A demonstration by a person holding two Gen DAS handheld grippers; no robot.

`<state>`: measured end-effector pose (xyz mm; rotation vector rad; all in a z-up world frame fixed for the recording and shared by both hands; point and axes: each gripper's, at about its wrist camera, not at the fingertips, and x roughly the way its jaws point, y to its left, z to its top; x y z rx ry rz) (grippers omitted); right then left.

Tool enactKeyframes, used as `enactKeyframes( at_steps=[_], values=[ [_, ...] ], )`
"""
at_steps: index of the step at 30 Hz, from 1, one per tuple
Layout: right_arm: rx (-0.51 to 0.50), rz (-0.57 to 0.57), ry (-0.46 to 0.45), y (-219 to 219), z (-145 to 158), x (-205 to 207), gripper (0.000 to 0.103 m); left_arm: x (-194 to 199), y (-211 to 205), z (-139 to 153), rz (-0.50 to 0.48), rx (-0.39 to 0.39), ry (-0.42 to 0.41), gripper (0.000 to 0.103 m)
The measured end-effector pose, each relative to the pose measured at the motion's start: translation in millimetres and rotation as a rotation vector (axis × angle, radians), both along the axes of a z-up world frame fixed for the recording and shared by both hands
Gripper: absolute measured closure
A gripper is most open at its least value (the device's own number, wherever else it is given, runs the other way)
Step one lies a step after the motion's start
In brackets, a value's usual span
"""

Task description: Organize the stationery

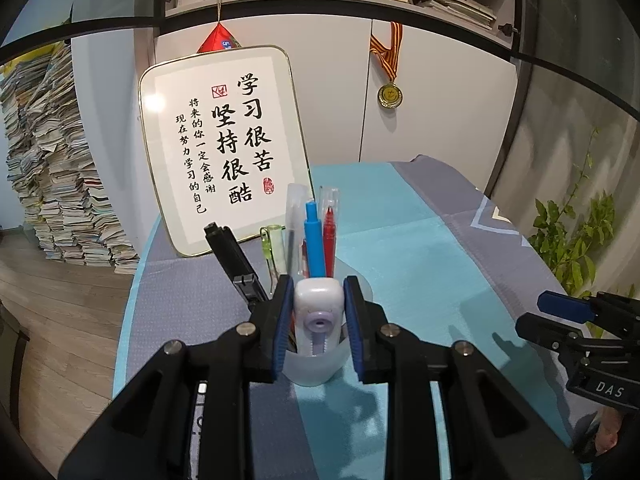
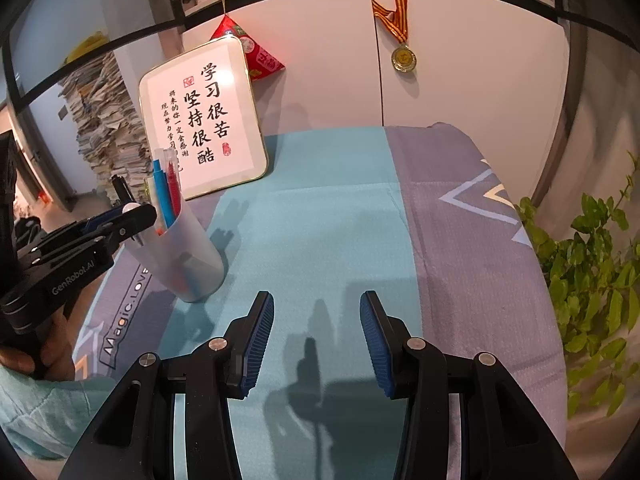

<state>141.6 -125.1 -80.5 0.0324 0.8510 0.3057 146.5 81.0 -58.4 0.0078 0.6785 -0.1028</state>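
Bare desk is stretching to the far edge. The left claw is tilting over the cup, pads flanking a white correction tape; the right claw is gaping empty.

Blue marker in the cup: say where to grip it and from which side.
Grip the blue marker by its top end, which stands above the cup rim, coming from above. It stands nearly upright, the cup wall encloses its lower barrel, and the red pen crowds beside it, so a side approach looks blocked.
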Motion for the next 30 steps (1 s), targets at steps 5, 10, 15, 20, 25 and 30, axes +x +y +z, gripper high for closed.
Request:
enactKeyframes(
  at_steps=[5, 10, 15, 20, 25, 30],
  values=[
    [0.002, 0.0, 0.002, -0.1, -0.2, -1.0, 0.058, -9.2, 0.2, 6.3, 0.012, 0.016, -0.037, 0.059],
    [-0.001, 0.005, 0.002, 1.9, 0.1, -3.3, 0.058, -21.3, 3.0, 13.4, 0.02, 0.021, -0.072, 0.053],
    [-0.004, 0.002, -0.001, 3.0, 1.4, -5.5, 0.058, -32.3, 4.2, 15.8, 0.021, 0.019, -0.084, 0.049],
    [-0.013, 0.002, -0.015, 6.5, 7.6, -14.4, 0.058, -48.6, -2.9, 22.3, 0.004, 0.033, -0.112, 0.042],
    [-0.015, -0.01, -0.045, 5.7, 19.9, -26.6, 0.058, -69.1, -9.9, 31.4, 0.006, 0.048, -0.152, 0.034],
    [-0.007, -0.043, -0.113, -0.5, 43.2, -48.0, 0.058, -90.0, -14.8, 42.6, 0.005, 0.043, -0.187, 0.031]
  ],
)
